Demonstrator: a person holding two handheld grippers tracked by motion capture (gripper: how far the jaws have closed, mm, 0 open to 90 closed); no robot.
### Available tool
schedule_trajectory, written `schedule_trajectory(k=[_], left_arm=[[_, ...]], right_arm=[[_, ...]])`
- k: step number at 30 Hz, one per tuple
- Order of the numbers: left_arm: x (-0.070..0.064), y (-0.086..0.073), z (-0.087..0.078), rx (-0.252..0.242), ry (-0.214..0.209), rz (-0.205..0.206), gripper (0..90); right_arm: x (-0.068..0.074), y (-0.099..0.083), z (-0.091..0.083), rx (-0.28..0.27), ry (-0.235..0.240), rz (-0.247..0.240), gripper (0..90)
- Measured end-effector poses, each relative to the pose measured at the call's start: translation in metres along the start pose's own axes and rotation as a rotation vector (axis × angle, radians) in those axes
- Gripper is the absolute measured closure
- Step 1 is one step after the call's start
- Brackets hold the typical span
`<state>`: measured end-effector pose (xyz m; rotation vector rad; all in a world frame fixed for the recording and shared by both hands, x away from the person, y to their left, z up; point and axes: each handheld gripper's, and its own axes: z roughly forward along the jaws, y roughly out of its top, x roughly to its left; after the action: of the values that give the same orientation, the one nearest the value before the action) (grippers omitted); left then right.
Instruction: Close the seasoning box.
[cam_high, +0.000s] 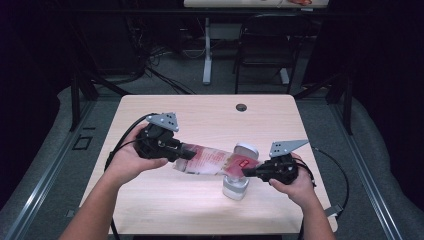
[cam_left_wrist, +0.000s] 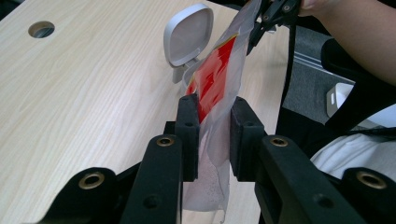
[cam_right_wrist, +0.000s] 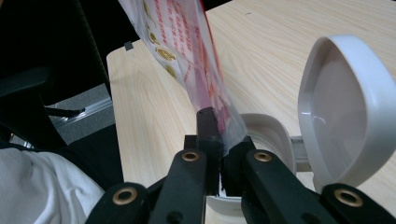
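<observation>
Stretching between both grippers, the bag (cam_high: 210, 161) is clamped by the left gripper (cam_high: 186, 153) and right gripper (cam_high: 248, 172) over the open bin (cam_high: 236, 187), likely for dropping in.

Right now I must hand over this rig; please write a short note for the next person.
Left tongs: shut on one end of the plastic bag.
Right tongs: shut on the bag's other end, just over the small grey bin.
The bin stands on the table, lid flipped open.
Done: bag lifted, stretched between both tongs, brought to the bin.
Left: probably push the bag inside, release, close the lid.
</observation>
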<state>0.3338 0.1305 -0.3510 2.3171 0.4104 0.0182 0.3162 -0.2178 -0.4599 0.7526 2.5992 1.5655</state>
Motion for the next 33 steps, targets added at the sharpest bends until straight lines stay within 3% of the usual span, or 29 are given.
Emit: schedule_trajectory(k=[7,18,29,33], left_arm=[[0.004,-0.011,0.000,-0.009,0.004,-0.017,76.3],[0.008,-0.031,0.002,-0.053,-0.016,-0.041,76.6],[0.018,-0.050,0.003,-0.074,-0.021,-0.092,75.8],[0.020,-0.055,0.004,-0.075,-0.023,-0.094,75.8]], right_arm=[[0.001,0.001,0.001,-0.032,-0.018,0.000,87.7],[-0.001,0.000,0.002,-0.070,-0.004,-0.005,83.6],[-0.006,-0.004,0.012,-0.050,-0.011,-0.007,78.2],[-0.006,-0.005,0.014,-0.052,-0.012,-0.011,80.2]])
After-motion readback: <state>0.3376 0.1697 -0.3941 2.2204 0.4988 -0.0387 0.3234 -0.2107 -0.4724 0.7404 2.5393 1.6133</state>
